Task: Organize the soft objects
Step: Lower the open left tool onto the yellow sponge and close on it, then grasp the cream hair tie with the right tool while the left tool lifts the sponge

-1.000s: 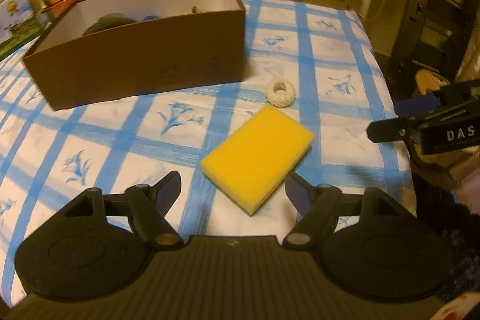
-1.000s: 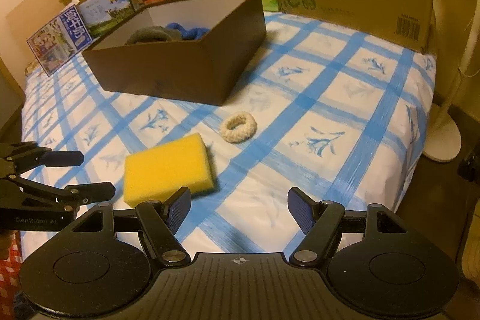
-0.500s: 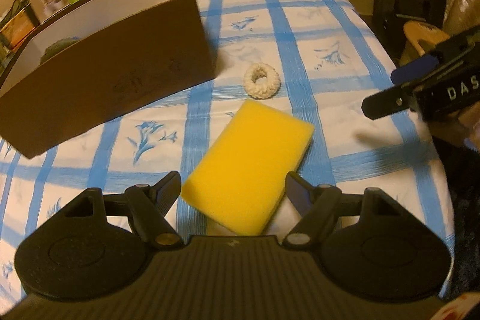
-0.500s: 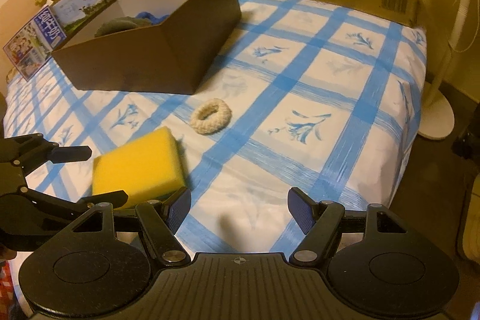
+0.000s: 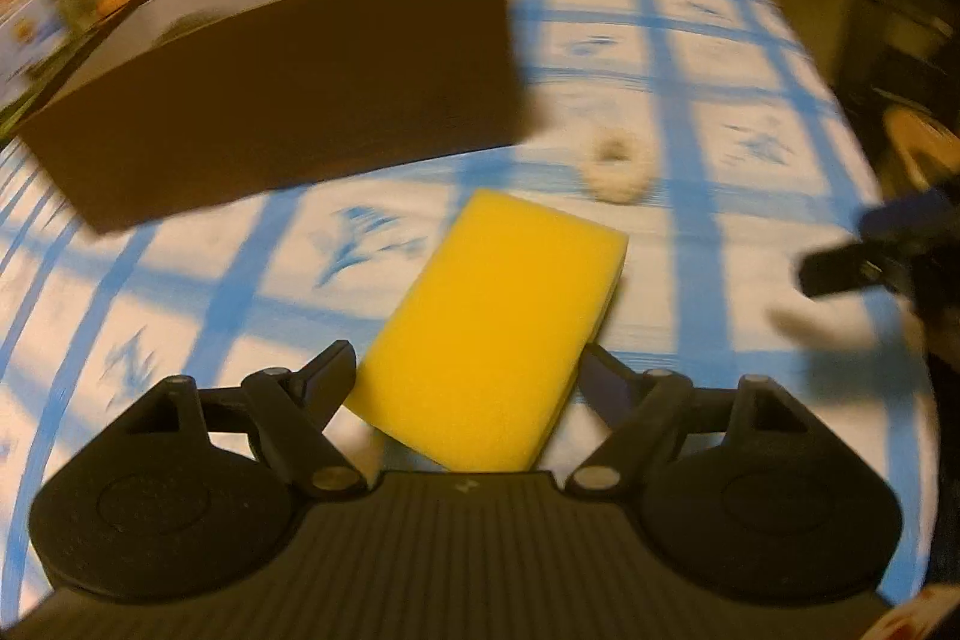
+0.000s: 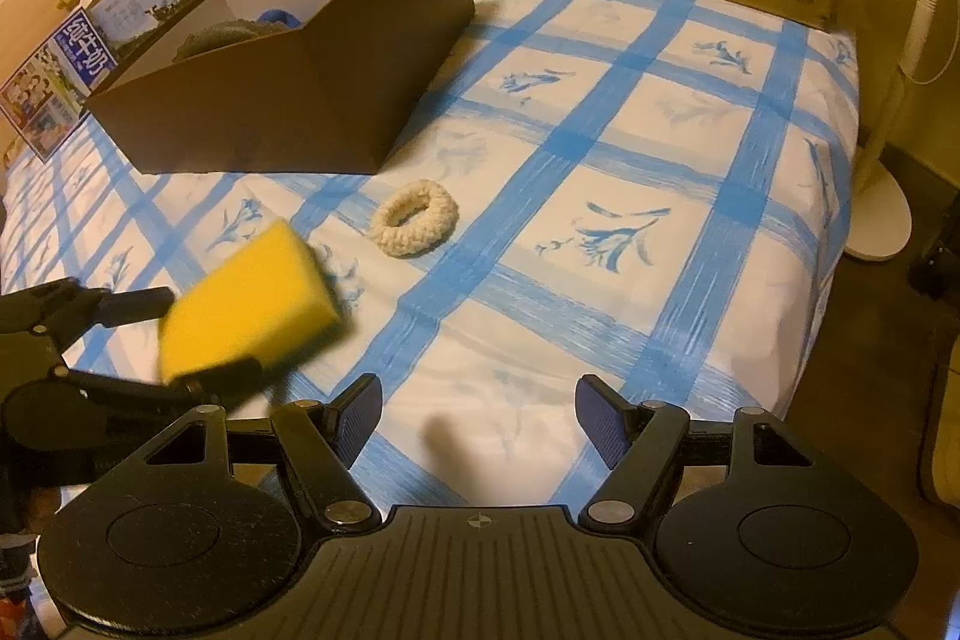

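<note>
Brown box (image 6: 312, 100) behind sponge (image 5: 498, 334), cream ring (image 6: 414, 225) beside

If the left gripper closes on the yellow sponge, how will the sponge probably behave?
The yellow sponge looks like a thick foam block, so it will probably squash between the fingers of the left gripper rather than stay stiff. It is likely light for its size. Its flat faces make rolling unlikely, and its matte surface should not be slippery.
</note>
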A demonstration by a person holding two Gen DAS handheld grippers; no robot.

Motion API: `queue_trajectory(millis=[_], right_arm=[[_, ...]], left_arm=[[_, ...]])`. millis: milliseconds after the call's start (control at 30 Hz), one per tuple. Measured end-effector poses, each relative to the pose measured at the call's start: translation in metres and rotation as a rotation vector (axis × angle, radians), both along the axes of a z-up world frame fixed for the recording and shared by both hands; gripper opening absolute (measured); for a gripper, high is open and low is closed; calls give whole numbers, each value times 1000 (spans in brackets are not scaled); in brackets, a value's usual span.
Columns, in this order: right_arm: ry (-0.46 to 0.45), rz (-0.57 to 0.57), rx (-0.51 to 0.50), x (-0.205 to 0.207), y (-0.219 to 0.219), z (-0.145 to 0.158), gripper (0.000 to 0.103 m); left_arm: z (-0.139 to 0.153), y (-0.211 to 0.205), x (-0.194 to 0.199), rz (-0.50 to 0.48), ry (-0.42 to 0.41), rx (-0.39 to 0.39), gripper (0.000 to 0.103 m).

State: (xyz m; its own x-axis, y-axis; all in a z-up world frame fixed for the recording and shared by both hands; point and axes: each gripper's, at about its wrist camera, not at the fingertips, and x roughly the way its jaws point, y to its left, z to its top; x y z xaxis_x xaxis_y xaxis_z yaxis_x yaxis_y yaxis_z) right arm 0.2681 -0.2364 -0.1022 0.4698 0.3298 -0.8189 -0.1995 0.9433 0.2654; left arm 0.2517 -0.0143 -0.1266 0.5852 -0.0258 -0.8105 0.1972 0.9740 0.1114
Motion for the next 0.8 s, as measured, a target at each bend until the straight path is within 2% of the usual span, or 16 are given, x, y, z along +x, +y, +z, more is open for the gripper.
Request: queue_trajectory(millis=[167, 300, 367, 533, 667, 800], right_arm=[[-3, 12, 3, 2, 6, -2, 71], [-1, 25, 7, 3, 12, -4, 71], [0, 31, 6, 3, 15, -5, 71], [-3, 34, 4, 6, 18, -6, 71], [-9, 31, 3, 8, 18, -6, 71], [-15, 27, 5, 12, 18, -5, 71]], left_arm=[[4, 36, -1, 220, 16, -35, 80], [8, 60, 0, 318, 39, -96, 80], [11, 66, 1, 293, 44, -115, 80], [15, 59, 8, 125, 16, -46, 80], [10, 50, 17, 18, 28, -6, 80], [1, 45, 26, 1, 47, 23, 79]])
